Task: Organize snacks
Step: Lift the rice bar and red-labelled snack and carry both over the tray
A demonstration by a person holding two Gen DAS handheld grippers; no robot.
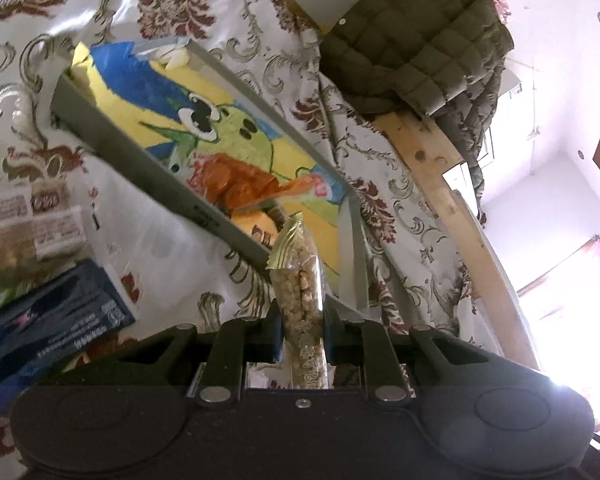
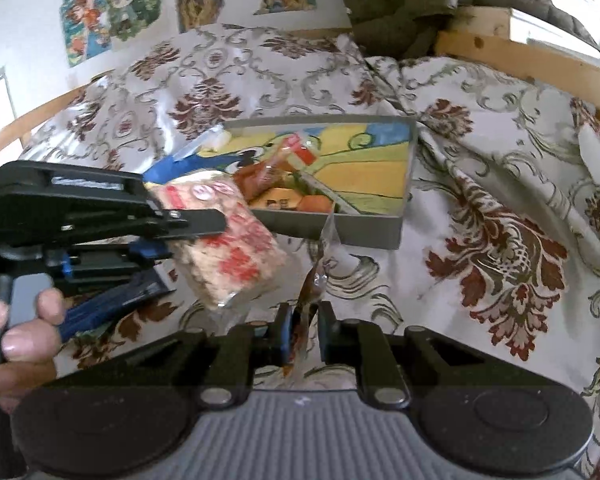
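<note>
Both grippers carry snacks toward a grey box on a bed

The left gripper (image 1: 302, 320), jaws clamped on a clear bar (image 1: 300, 280) of puffed grains, holds it edge-on just short of the box (image 1: 148, 160), apparently lined up to drop inside. The right gripper (image 2: 303, 320) pinches a thin brown-filled sachet (image 2: 312, 280) by one end, so it can probably follow. The box, lined with a bright cartoon drawing, already holds an orange packet (image 1: 236, 180). More snack packs (image 1: 40, 280) lie just beside it on the floral bedspread (image 2: 500, 220), seemingly awaiting sorting.
</note>
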